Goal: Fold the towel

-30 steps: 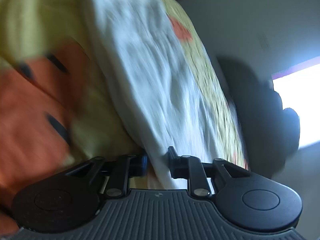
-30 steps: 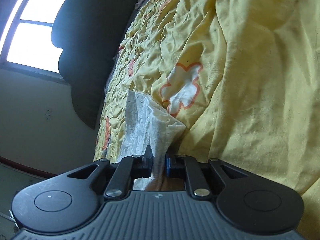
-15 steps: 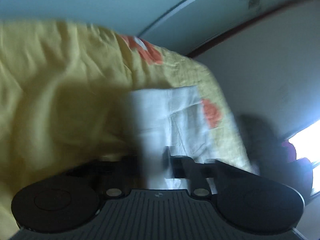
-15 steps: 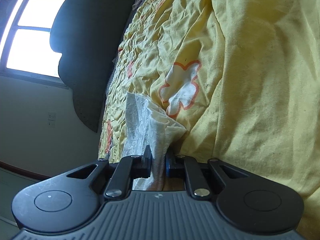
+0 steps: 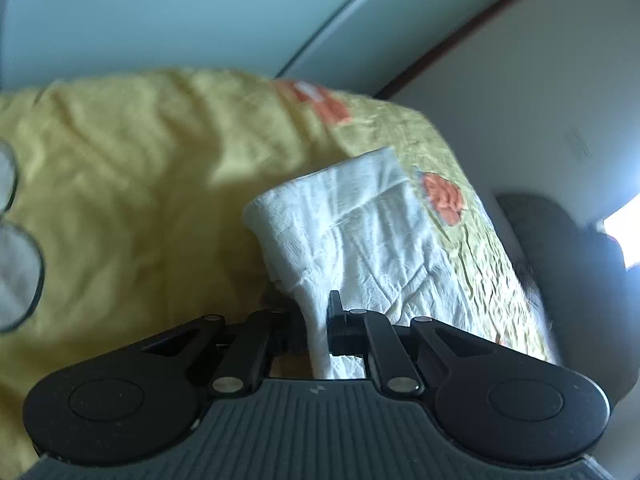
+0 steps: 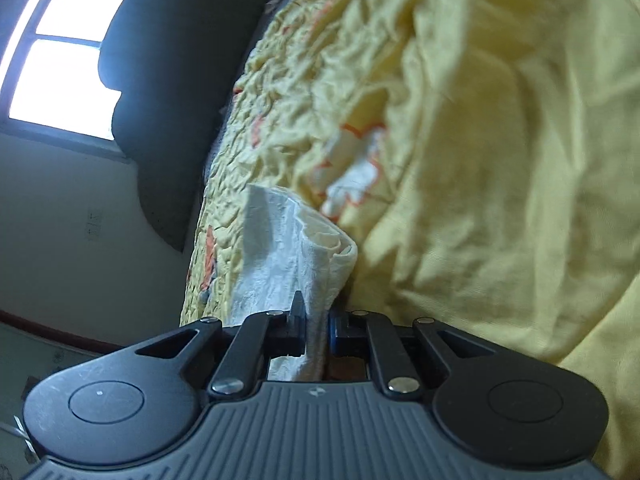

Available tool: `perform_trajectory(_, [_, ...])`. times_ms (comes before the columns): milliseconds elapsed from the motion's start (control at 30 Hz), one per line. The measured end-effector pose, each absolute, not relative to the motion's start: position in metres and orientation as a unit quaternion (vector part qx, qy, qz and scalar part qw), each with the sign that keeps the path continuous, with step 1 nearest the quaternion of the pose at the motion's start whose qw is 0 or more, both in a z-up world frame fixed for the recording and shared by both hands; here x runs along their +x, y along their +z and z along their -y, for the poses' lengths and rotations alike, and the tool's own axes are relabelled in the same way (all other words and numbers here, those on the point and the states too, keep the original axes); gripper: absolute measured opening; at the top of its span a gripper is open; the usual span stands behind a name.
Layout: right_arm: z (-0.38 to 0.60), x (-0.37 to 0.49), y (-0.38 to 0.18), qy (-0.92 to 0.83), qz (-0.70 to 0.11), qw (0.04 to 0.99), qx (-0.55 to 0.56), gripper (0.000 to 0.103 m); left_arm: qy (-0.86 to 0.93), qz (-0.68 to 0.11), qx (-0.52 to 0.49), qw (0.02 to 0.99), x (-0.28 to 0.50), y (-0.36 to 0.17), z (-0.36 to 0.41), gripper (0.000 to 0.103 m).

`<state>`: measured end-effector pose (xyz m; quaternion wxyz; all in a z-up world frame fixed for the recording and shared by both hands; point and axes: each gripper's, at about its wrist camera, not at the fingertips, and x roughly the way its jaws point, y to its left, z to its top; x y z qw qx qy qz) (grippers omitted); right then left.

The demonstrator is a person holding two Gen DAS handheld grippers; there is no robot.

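Right tongs (image 6: 316,322) pinching white towel (image 6: 276,256), yellow bedspread (image 6: 500,160), bright window (image 6: 60,52)

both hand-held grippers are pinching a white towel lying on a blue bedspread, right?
Not quite: the bedspread is yellow with orange flowers, not blue, as both wrist views show. The rest holds: the left hand-held gripper and the right hand-held gripper each pinch the white towel.
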<state>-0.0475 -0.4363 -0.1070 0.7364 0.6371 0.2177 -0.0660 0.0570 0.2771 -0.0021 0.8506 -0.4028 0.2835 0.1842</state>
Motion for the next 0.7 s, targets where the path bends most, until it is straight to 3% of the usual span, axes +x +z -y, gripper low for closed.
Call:
perform_trajectory(33, [0.437,-0.048,-0.109,-0.062,-0.212,0.732,0.645,0.01,0.185,-0.285,-0.39,0.856,0.057,0.0,-0.275,0.024])
perform_trajectory(167, [0.442,-0.048,-0.113,-0.052,-0.216,0.718,0.66,0.011,0.199,-0.287,-0.398,0.848,0.045,0.013,-0.284,0.037])
perform_trajectory(333, [0.443,-0.052,-0.119,-0.041,-0.195,0.713,0.672,0.012,0.275,-0.179,-0.346,0.879,0.016,0.071,-0.263,0.071])
perform_trajectory(433, [0.444,-0.053,-0.123,-0.033,-0.183,0.706,0.683,0.012,0.219,-0.149,-0.314,0.912,0.03,0.098,-0.223,0.082])
perform_trajectory(700, [0.448,-0.064,-0.13,-0.024,-0.16,0.696,0.7,0.017,-0.041,-0.271,-0.285,0.918,0.094,0.082,-0.086,0.085])
